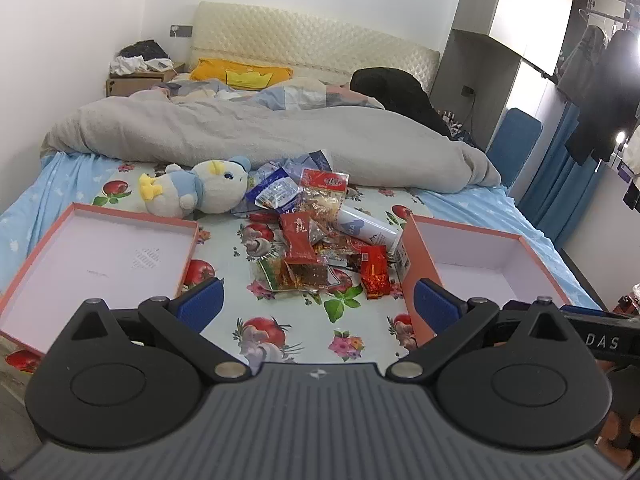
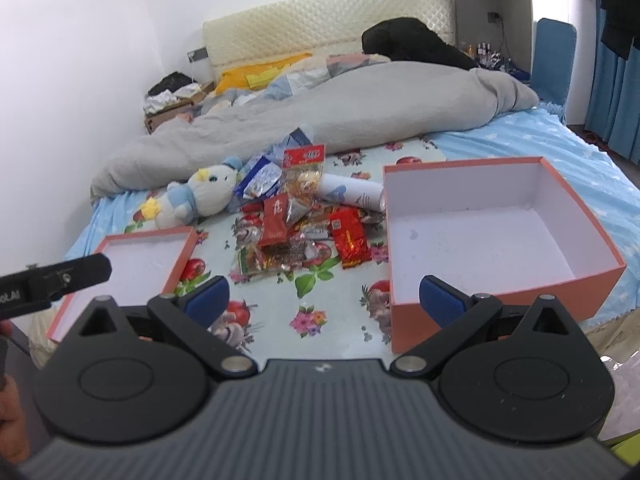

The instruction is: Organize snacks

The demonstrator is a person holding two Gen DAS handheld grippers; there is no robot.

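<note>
The left gripper stands wide open with nothing between its blue pads, held back from the snacks near the front edge of the bed; the right gripper is likewise spread and empty, just in front of the near wall of the box. The snacks lie in a loose heap on the flowered sheet, between the shallow lid on the left and the deep box on the right, both empty. In the heap are red packets, clear bags and a white can lying on its side against the box's far corner; a plush toy lies touching the heap's far left edge. I judge that sorting has not begun: this is the approach before a first pick. The next move calls for one gripper to reach forward and down onto a packet at the near edge of the heap, probably the red packet nearest the box, closing on it alone without dragging its neighbours, since the packets overlap and their wrappers look slippery. From there it is a short carry over the box wall.
</note>
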